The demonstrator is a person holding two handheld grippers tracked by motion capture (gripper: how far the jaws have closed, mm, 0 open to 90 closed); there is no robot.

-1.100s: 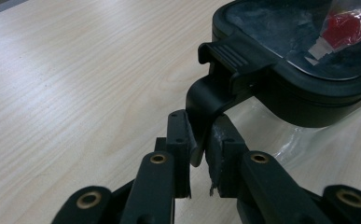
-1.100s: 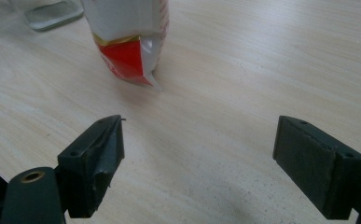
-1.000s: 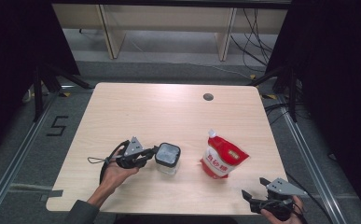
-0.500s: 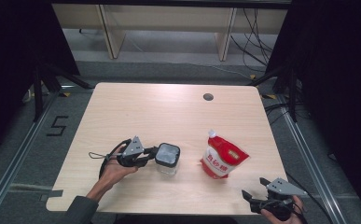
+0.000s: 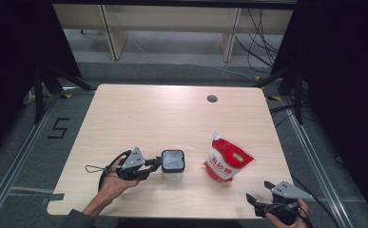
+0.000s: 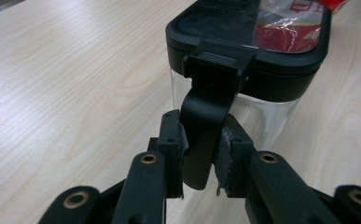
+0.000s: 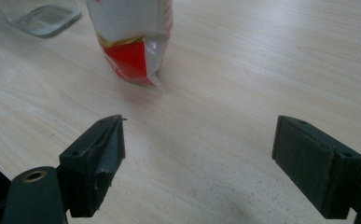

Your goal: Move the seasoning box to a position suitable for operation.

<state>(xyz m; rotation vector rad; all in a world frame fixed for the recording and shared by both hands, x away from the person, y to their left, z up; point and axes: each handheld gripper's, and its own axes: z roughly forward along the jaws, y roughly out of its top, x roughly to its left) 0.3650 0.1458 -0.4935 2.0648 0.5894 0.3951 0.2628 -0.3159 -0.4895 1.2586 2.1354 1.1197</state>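
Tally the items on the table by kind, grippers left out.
Clear container with black lid: 1
Red and white pouch: 1
Total: 2

On the pale wooden table (image 5: 139,118) stands one clear square container with a black latching lid (image 5: 173,164) and one red and white stand-up pouch (image 5: 227,162). Two black handheld grippers are here, a left one (image 5: 154,165) and a right one (image 5: 259,194). One round cable hole (image 5: 212,99) marks the tabletop.
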